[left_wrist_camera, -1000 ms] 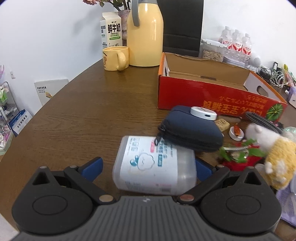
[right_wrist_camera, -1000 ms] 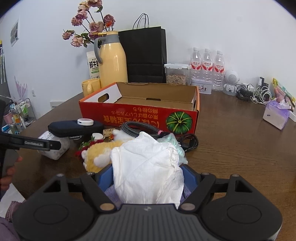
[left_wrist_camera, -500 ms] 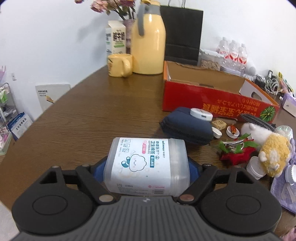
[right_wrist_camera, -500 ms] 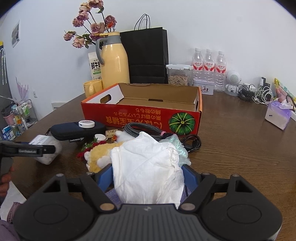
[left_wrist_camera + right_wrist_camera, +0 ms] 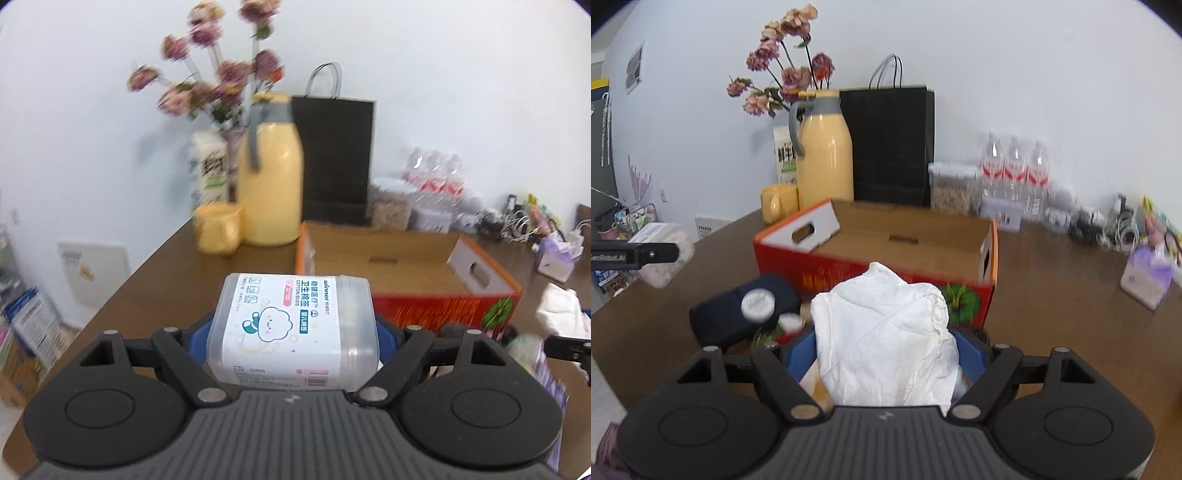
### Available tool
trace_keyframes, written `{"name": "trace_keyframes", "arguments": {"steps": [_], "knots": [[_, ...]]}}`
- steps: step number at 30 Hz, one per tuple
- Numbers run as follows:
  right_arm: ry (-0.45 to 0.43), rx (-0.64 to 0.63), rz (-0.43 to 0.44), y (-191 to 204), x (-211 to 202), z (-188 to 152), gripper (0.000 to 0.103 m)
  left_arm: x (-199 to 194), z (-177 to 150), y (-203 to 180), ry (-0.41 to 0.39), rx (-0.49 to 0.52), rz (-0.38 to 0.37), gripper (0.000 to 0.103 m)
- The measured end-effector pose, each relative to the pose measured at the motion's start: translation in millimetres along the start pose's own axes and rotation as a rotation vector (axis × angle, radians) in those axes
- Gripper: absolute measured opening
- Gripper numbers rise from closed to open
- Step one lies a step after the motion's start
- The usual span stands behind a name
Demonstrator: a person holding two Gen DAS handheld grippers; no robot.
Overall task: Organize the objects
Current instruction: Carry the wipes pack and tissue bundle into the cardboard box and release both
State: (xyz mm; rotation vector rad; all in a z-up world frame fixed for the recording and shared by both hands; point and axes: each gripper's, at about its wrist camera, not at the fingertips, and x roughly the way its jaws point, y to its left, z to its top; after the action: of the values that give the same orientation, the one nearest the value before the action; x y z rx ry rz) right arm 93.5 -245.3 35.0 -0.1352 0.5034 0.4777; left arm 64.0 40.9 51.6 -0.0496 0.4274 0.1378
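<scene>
Clear plastic, with a white-and-blue label reading "cotton buds", the cotton bud tub (image 5: 293, 330) lies on its side crosswise between the blue pads of the left gripper (image 5: 293, 332), lifted off the brown wooden table (image 5: 155, 273); from the right wrist view the same tub (image 5: 663, 253) hangs in the air at the far left. Behind it stands the open red cardboard box (image 5: 424, 273), its inside bare brown card, with a yellow thermos jug (image 5: 269, 188), a yellow mug (image 5: 218, 230), a milk carton (image 5: 208, 166), dried pink flowers (image 5: 210, 85) and a black paper bag (image 5: 336, 158) along the wall. On the right, a crumpled white tissue packet (image 5: 886, 336) bulges up between the pads of the right gripper (image 5: 886, 354), just before the box's near wall. A dark blue zip pouch (image 5: 738, 314) with a small round white tin (image 5: 758, 303) on top lies on the table left of it, in front of the box. Water bottles (image 5: 1015, 170) and a tangle of cables (image 5: 1108, 225) sit well back on the right. Both grippers stand fairly wide yet clamp their loads: the left squeezes the tub's two ends, the right pinches the tissue packet.
</scene>
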Motion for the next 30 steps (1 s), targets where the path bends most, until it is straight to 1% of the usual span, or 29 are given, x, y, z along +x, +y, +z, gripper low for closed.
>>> {"name": "trace_keyframes", "arguments": {"steps": [3, 7, 11, 14, 18, 23, 26, 30], "knots": [[-0.032, -0.025, -0.004, -3, 11, 25, 0.078, 22, 23, -13, -0.018, 0.018, -0.024, 0.083], [-0.054, -0.042, -0.008, -5, 39, 64, 0.078, 61, 55, -30, -0.015, 0.021, -0.048, 0.083], [-0.051, -0.028, -0.01, -5, 79, 99, 0.078, 104, 81, -44, 0.015, -0.006, -0.068, 0.083], [-0.02, -0.016, -0.013, -6, 116, 118, 0.078, 136, 92, -56, 0.05, -0.005, -0.061, 0.084], [0.048, -0.007, -0.042, -14, 166, 127, 0.078, 176, 97, -68, 0.111, 0.005, -0.039, 0.084], [0.124, 0.0, -0.07, -24, 217, 120, 0.078, 220, 86, -76, 0.183, 0.024, -0.006, 0.084], [0.144, -0.021, -0.086, -25, 233, 108, 0.078, 239, 77, -81, 0.228, 0.055, 0.006, 0.084], [0.185, -0.009, -0.087, -31, 248, 99, 0.078, 248, 67, -87, 0.248, 0.091, 0.011, 0.084]]}}
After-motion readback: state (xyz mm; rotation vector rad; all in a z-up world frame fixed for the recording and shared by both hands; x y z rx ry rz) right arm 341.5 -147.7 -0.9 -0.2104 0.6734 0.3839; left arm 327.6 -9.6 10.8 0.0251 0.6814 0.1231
